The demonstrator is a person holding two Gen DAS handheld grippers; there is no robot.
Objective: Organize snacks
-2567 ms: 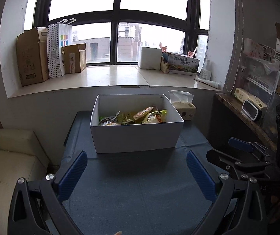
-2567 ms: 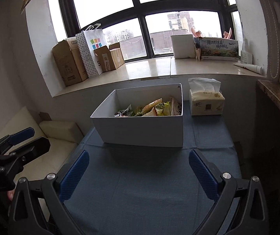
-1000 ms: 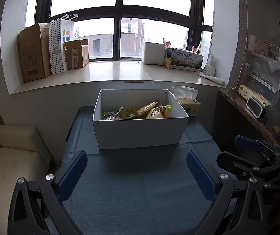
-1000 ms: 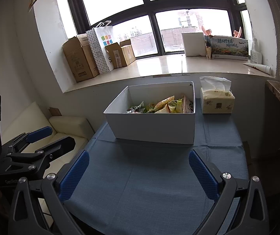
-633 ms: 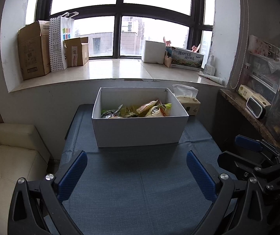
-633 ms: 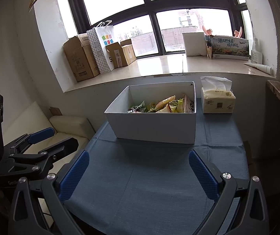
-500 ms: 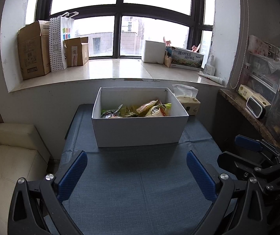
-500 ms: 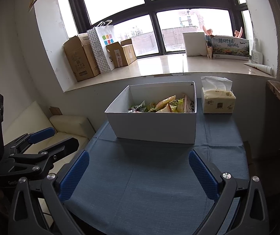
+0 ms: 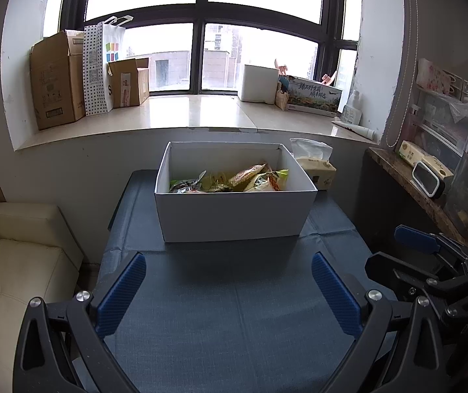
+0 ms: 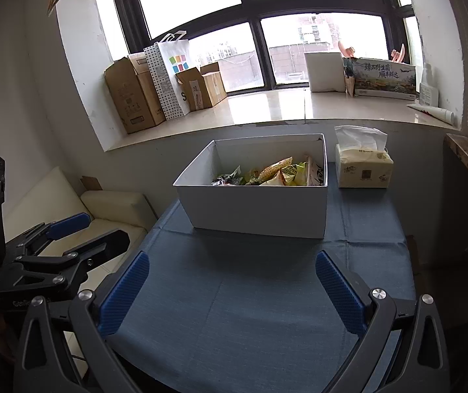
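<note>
A white open box [image 9: 234, 216] stands on the far half of a blue-clothed table [image 9: 227, 311]. Several snack packets [image 9: 234, 181] in yellow, green and silver lie inside it. The box also shows in the right wrist view [image 10: 257, 209], with the packets [image 10: 273, 172] in it. My left gripper [image 9: 229, 291] is open and empty, held over the near part of the table, well short of the box. My right gripper [image 10: 230, 290] is open and empty too, at about the same distance. Each gripper shows at the edge of the other's view.
A tissue box [image 10: 363, 167] sits on the table right of the white box. A cream sofa [image 9: 21, 262] is left of the table. A dark shelf [image 9: 430, 196] with small items is on the right. Cardboard boxes [image 9: 57, 82] and a paper bag stand on the windowsill.
Both grippers have drawn back and risen slightly since 2.6 s ago, so the box looks a little farther. In the last half second almost nothing has moved. Both grippers stay open.
</note>
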